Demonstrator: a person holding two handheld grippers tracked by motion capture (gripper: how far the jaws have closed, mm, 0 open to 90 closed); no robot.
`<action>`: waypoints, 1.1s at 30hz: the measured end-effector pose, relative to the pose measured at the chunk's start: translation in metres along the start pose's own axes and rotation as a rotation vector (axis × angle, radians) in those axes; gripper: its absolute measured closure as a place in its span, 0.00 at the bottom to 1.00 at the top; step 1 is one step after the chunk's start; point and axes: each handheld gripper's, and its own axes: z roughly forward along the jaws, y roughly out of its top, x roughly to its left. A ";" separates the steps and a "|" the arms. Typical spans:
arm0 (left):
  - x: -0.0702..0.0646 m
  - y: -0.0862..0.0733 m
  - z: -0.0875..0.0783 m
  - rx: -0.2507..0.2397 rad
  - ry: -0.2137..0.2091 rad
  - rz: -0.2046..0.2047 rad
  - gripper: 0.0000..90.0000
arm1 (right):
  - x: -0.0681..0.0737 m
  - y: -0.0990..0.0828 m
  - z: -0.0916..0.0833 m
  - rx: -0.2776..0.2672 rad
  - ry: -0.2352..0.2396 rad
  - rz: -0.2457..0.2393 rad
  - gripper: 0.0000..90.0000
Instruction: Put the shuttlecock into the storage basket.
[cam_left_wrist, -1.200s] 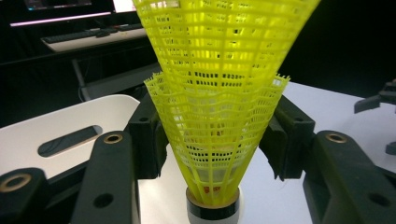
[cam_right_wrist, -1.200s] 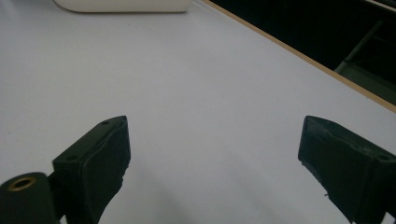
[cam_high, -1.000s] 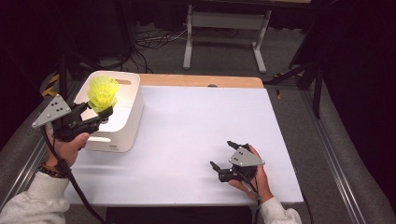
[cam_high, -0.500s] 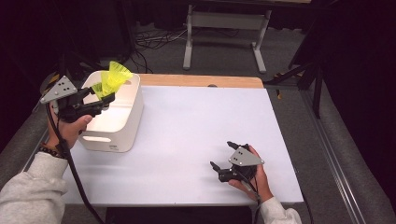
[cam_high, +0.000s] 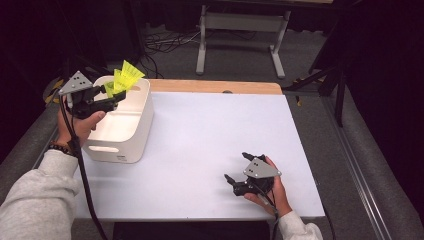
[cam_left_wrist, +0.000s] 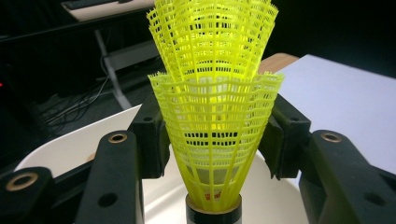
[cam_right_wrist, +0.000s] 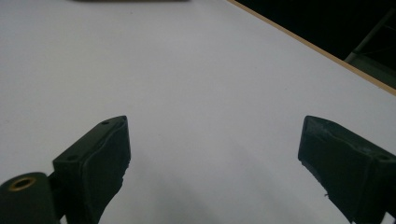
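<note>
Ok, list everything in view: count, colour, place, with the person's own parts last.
shuttlecocks: two, yellow mesh skirts, nested one in the other, clamped between the left jaws above the bin's far end.
bin: one, white, at the left of the table, a handle slot in its near wall.
table: one, white top with a wooden far edge.
metal frame: one, grey, on the floor beyond the table.
cables: several, dark, on the floor beyond the table.
left gripper: one, black with a grey plate, shut on the shuttlecocks.
right gripper: one, black with a grey plate, open, low over the table's near right.
sleeves: two, grey, at the bottom edge.
</note>
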 end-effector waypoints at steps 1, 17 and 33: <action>0.003 0.001 0.002 0.008 0.009 -0.006 0.56 | 0.000 0.000 0.000 0.000 0.002 -0.001 0.11; 0.028 -0.008 0.043 0.155 0.054 -0.089 0.56 | -0.002 -0.002 0.002 0.015 0.012 -0.004 0.11; 0.032 -0.016 0.080 0.340 0.092 -0.036 0.57 | -0.005 -0.003 0.004 0.016 0.024 0.002 0.11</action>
